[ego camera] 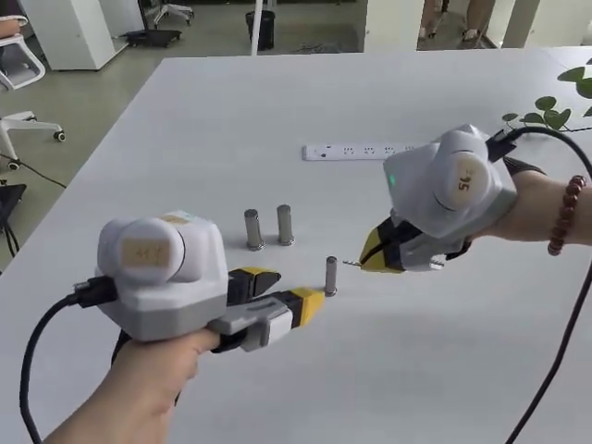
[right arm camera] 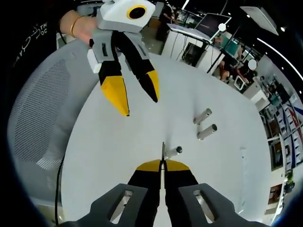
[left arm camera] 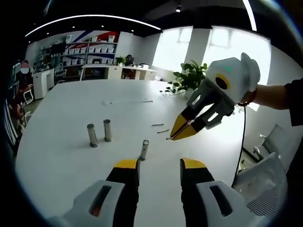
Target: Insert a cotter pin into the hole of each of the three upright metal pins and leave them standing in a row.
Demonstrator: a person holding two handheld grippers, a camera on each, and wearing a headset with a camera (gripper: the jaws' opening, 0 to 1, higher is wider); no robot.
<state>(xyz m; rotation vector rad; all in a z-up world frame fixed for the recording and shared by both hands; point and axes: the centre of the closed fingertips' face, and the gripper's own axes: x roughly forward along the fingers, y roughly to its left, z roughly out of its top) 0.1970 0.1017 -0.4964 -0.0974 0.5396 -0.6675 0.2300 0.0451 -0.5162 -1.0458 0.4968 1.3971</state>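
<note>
Three upright metal pins stand on the white table: two side by side (ego camera: pixel 253 229) (ego camera: pixel 285 225) and a third pin (ego camera: pixel 331 276) nearer me. My right gripper (ego camera: pixel 372 258) is shut on a cotter pin (ego camera: pixel 352 264) whose tip points at the third pin's top, a short gap away. In the right gripper view the cotter pin (right arm camera: pixel 163 153) sticks out past the closed jaws toward that pin (right arm camera: pixel 173 152). My left gripper (ego camera: pixel 287 294) is open just left of the third pin, holding nothing. Two loose cotter pins (left arm camera: pixel 160 128) lie beyond it in the left gripper view.
A white power strip (ego camera: pixel 356 150) lies across the table's far middle. Plant leaves (ego camera: pixel 555 109) reach in at the right edge. Office chairs and cabinets stand on the floor beyond the table's left side. A mesh chair back (right arm camera: pixel 42 113) is beside the table.
</note>
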